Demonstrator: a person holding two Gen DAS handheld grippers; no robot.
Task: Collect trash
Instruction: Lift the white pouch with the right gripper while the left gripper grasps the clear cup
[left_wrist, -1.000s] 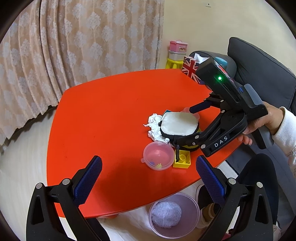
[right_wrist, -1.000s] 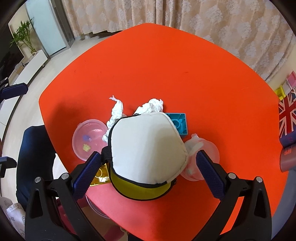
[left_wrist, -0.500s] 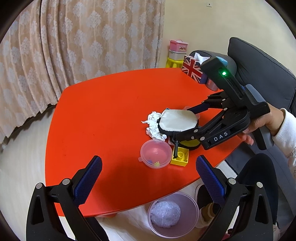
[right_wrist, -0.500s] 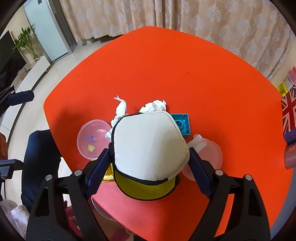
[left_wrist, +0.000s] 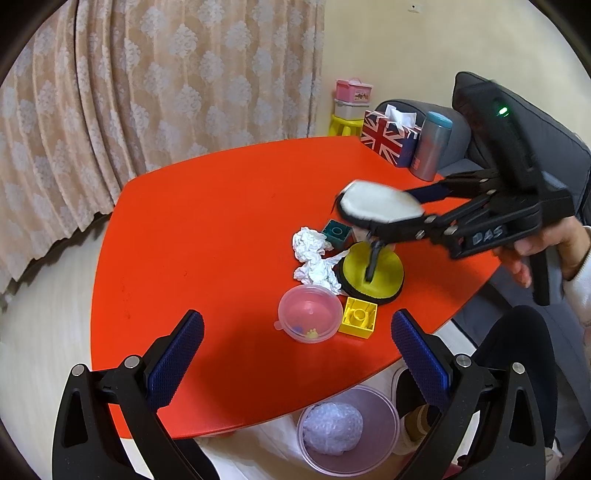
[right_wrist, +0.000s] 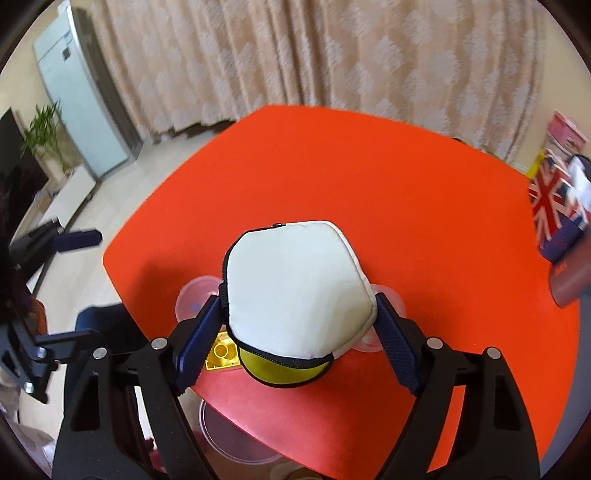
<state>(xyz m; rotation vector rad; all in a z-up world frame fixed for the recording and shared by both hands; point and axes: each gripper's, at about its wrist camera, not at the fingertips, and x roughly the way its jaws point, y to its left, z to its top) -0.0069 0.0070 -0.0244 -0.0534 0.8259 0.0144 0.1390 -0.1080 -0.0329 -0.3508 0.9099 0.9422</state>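
Left wrist view: the left gripper (left_wrist: 295, 354) is hanging with fingers spread wide over the red table (left_wrist: 207, 236); crumpled tissue (left_wrist: 314, 260) is lying ahead.

Right wrist view: the right gripper (right_wrist: 295, 332), having just closed, is clamping a white pouch (right_wrist: 295, 288) between its fingers, curtains (right_wrist: 332, 55) hanging beyond.

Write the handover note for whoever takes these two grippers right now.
Left gripper: open, empty, over the red table's near edge.
Right gripper: jaws just closed on the white half of the round zip pouch, held above its yellow half on the table.
Crumpled white tissue: on the table, against the yellow half.
Clear plastic bin: on the floor below the near edge, one wad inside.
To do: tissue into bin.
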